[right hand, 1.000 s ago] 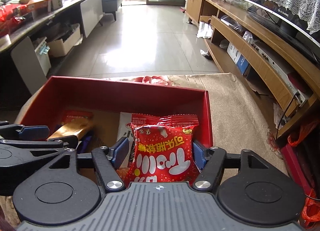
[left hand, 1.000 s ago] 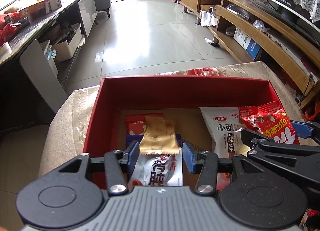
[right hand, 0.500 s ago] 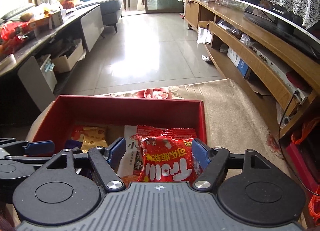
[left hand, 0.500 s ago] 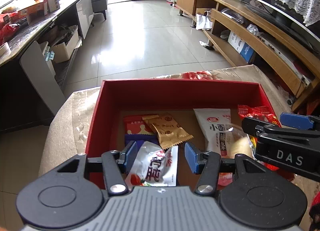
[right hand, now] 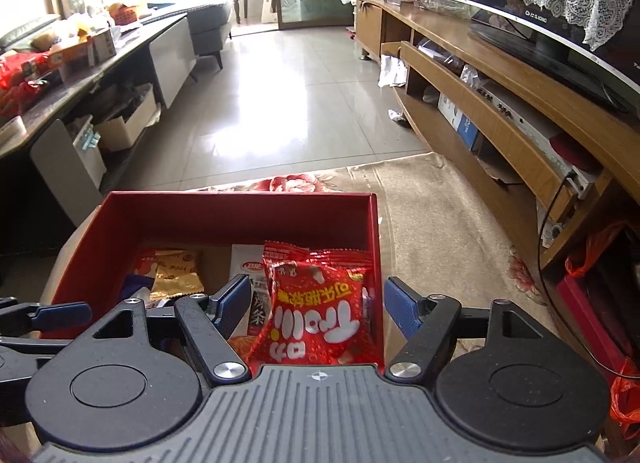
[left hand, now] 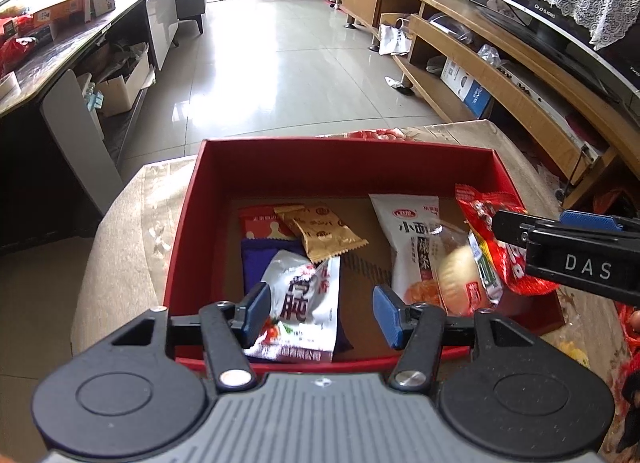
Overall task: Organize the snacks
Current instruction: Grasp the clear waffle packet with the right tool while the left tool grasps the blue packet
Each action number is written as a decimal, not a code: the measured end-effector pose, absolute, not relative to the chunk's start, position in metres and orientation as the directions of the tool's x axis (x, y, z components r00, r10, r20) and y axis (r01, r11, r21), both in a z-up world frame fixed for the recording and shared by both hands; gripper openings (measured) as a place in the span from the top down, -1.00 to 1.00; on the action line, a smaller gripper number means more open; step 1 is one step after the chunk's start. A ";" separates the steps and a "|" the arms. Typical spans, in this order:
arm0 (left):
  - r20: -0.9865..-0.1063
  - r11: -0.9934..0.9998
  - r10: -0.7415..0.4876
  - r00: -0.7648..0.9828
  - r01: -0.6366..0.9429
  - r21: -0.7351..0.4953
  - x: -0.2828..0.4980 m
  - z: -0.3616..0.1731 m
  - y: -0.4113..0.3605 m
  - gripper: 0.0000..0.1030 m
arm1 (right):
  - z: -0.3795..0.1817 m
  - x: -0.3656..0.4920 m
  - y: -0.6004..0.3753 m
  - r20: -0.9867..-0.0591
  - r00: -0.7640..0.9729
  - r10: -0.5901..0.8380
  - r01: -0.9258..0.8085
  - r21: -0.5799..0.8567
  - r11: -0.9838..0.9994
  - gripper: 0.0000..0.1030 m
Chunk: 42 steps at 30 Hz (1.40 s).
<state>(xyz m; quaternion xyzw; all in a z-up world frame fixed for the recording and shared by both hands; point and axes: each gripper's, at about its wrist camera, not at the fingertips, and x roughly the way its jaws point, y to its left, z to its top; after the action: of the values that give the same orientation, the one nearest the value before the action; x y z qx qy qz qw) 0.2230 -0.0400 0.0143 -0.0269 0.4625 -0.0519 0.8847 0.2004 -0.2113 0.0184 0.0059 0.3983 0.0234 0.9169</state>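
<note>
1. The red box (left hand: 344,167) sat open on a beige patterned cloth (left hand: 128,231), its brown cardboard floor partly bare; in the left wrist view it filled the middle of the picture.
2. Toward 9 o'clock of the box floor lay a red-and-white packet (left hand: 260,223) and a blue packet (left hand: 256,259), with a gold wrapper (left hand: 324,233) slanted across their top edges.
3. A silver-white pouch (left hand: 300,299) with red characters lay toward 6 o'clock, overlapping the blue packet.
4. Toward 3 o'clock lay a long white noodle-snack bag (left hand: 412,239), a clear-wrapped round bun (left hand: 460,279) on its lower end, and a red candy bag (right hand: 320,303) with white characters leaning against the right wall.
5. The left gripper (left hand: 320,305) had its blue pads moderately apart after just opening. The silver-white pouch lay in the box beneath the gap; the left pad overlapped its edge in the picture, and whether they touched I could not tell. The right pad stood clear over bare cardboard.
6. The right gripper (right hand: 316,307) stood wider, having just opened more. The red candy bag lay between its pads with visible gaps on both sides, so nothing was gripped.
7. In the left wrist view the right gripper's black finger crossed in front of the red candy bag at 3 o'clock.
</note>
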 end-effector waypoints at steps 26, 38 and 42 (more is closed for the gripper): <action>-0.894 0.987 -0.154 0.421 0.031 -0.155 0.177 -0.038 -0.058 -0.11 | 0.007 0.127 -0.255 -0.792 0.610 0.012 -0.021 -0.001 1.000 -0.62; -0.905 0.997 -0.079 0.418 0.030 -0.073 0.182 -0.058 -0.073 -0.14 | -0.029 0.140 -0.276 -0.870 0.492 0.000 -0.002 -0.001 1.000 -0.64; -0.899 0.994 -0.107 0.425 0.079 -0.081 0.171 -0.052 -0.073 0.02 | -0.036 0.141 -0.279 -0.883 0.469 -0.019 0.014 -0.014 1.000 -0.67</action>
<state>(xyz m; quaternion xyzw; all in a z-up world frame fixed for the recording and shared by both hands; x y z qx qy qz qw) 0.1706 -0.0733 -0.0520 -0.0131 0.5332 -0.0552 0.8441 0.1409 -0.2792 -0.0362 -0.0022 0.5152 -0.0096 0.8570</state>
